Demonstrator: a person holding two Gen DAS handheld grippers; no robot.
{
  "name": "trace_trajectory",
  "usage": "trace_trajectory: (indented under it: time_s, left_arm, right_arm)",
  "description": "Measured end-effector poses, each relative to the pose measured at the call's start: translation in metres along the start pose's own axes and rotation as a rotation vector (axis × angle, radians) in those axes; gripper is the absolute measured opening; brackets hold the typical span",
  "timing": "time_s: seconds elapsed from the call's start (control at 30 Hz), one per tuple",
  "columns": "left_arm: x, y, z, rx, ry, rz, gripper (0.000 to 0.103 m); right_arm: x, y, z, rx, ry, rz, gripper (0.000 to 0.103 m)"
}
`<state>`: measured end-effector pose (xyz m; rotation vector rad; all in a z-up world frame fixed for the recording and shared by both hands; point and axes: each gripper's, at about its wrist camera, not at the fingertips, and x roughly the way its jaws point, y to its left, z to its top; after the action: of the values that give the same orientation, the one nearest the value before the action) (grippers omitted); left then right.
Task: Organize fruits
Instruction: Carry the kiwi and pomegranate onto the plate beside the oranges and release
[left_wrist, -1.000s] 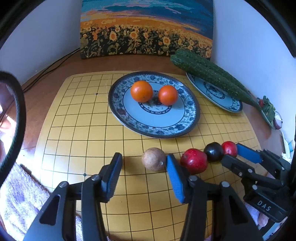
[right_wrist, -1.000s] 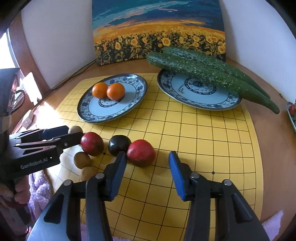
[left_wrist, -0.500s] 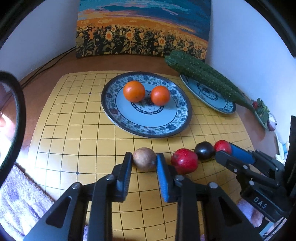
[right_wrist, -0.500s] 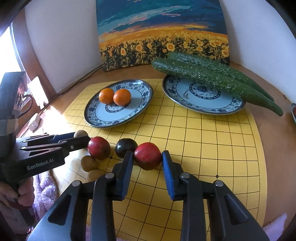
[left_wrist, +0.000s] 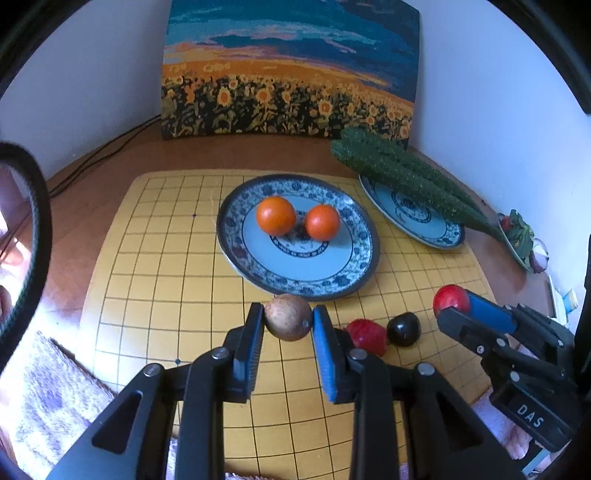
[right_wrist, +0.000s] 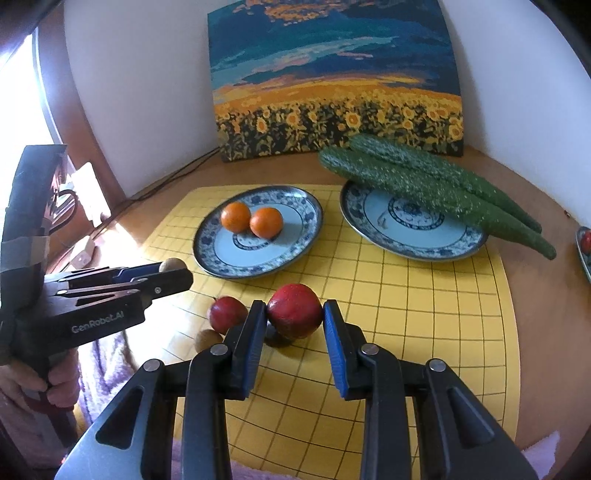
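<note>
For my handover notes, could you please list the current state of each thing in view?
left gripper: jaws shut on brown fruit
right gripper: jaws shut on red fruit
oranges: on left plate
cucumbers: across right plate
dark fruit: on yellow mat

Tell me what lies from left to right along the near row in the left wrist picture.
Brown fruit clamped in the left tool → red fruit on the yellow mat → dark fruit → another red fruit clamped in the right tool.
</note>
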<state>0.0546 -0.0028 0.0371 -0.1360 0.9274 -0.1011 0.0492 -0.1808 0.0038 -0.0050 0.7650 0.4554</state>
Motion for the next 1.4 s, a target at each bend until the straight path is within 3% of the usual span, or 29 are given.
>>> trace_trajectory:
  time_s: [0.4,0.8,1.4]
  left_arm:
    - [0.002,-0.006,0.022,0.002,-0.028,0.011,0.028]
    - [0.028,-0.013,0.036,0.020,-0.014,0.020,0.028]
    - [0.055,-0.010,0.041,-0.004,0.012,0.028,0.028]
  right_arm:
    - [0.007,0.014,0.025,-0.024,-0.010,0.043,0.033]
    - [0.038,0.002,0.045,0.004,0.017,0.040,0.033]
    - [0.070,-0.002,0.050,-0.020,0.060,0.040,0.033]
